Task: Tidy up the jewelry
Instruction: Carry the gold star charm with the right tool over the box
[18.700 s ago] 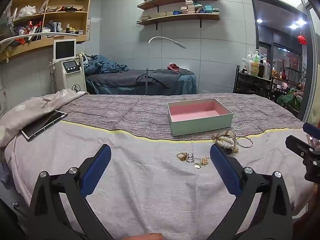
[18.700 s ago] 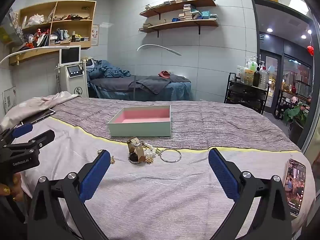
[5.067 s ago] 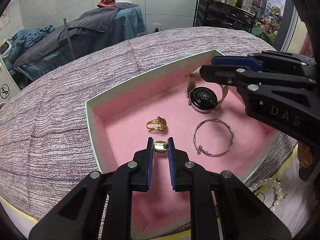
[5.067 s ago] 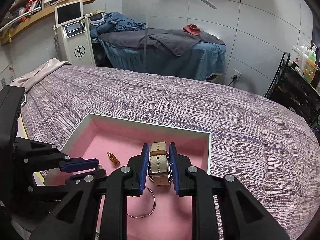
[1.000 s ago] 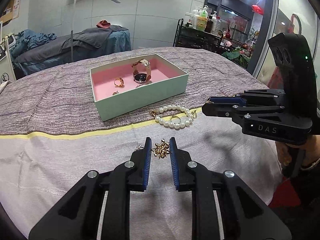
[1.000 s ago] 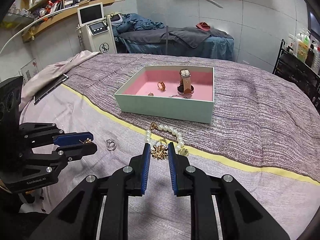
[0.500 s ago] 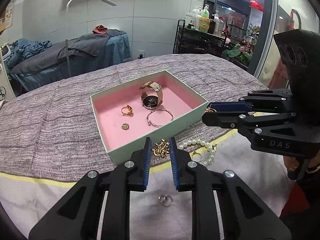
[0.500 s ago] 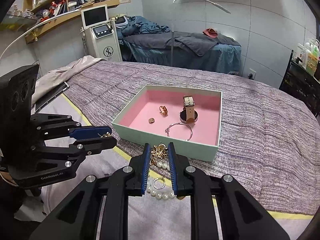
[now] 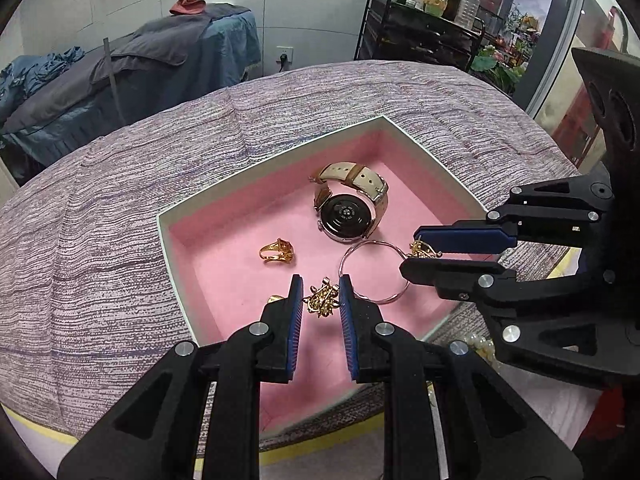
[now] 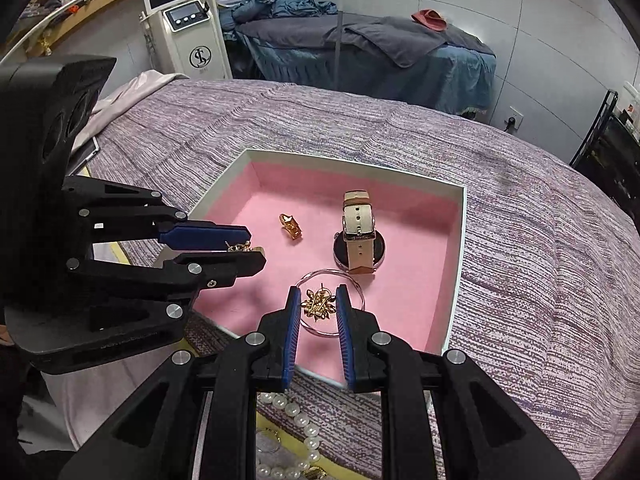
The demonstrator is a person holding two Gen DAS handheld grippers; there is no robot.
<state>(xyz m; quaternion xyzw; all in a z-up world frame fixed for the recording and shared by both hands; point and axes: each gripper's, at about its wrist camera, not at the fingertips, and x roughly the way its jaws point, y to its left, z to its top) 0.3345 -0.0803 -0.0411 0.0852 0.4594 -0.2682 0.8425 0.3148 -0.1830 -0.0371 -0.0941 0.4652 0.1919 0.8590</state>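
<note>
A pale green box (image 9: 276,158) (image 10: 463,216) with a pink lining lies on the bed. In it are a watch (image 9: 350,216) (image 10: 359,236) with a beige strap, a gold ring (image 9: 277,251) (image 10: 291,228) and a thin silver bangle (image 9: 394,292) (image 10: 356,284). My left gripper (image 9: 320,298) (image 10: 248,248) is shut on a gold flower earring (image 9: 322,301) over the box's near left part. My right gripper (image 10: 318,302) (image 9: 412,254) is shut on a second gold flower earring (image 10: 318,303) (image 9: 422,249) above the bangle. A small gold piece (image 9: 275,299) peeks out beside the left finger.
A pearl necklace (image 10: 298,420) and a small hoop (image 10: 267,440) lie on the light sheet just before the box. The purple striped blanket (image 9: 100,220) surrounds the box. A treatment bed (image 10: 360,52), a white machine (image 10: 188,28) and a bottle rack (image 9: 424,20) stand behind.
Both grippers have carried their earrings forward from over the sheet and the box's front wall to above the pink lining. The box now looks larger and nearer in both views.
</note>
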